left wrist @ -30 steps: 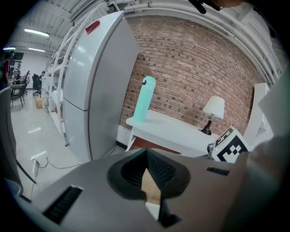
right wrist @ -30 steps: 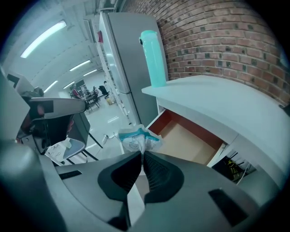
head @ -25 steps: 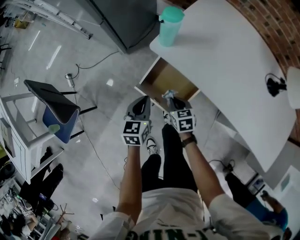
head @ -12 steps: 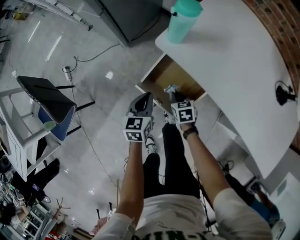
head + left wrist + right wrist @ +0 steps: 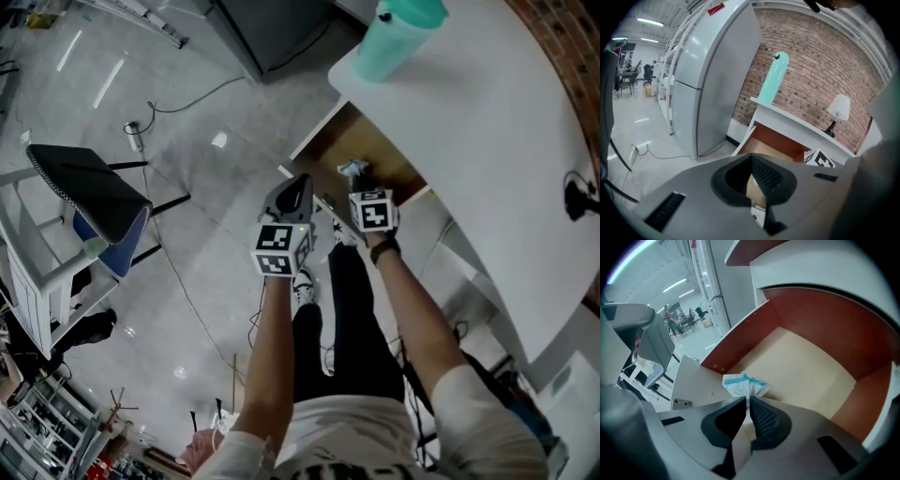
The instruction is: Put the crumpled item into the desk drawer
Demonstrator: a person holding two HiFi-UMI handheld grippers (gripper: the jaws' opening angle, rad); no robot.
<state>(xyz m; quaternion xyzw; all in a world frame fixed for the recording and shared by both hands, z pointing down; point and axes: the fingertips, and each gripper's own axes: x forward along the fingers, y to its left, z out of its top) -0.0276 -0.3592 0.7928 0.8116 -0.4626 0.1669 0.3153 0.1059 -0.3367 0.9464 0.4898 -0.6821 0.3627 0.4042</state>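
The crumpled item (image 5: 743, 385), white with teal print, sticks out from my right gripper (image 5: 746, 401), which is shut on it. In the head view the crumpled item (image 5: 352, 170) hangs just past the front edge of the open desk drawer (image 5: 375, 159), above its tan floor (image 5: 801, 366). My right gripper (image 5: 354, 180) reaches in from the front. My left gripper (image 5: 291, 199) is shut and holds nothing, a little left of the drawer's front panel (image 5: 693, 380). In the left gripper view the drawer (image 5: 776, 143) lies ahead of my left gripper (image 5: 752, 176).
The white desk (image 5: 487, 122) carries a teal bottle (image 5: 403, 33) near its left end and a black object (image 5: 579, 192) at the right. A grey cabinet (image 5: 272, 28) stands left of the desk. A blue-seated chair (image 5: 103, 211) and a floor cable (image 5: 187, 103) are at left.
Both grippers have moved forward toward the desk. The right gripper has carried the crumpled item a little further over the open drawer. The jaws look the same.
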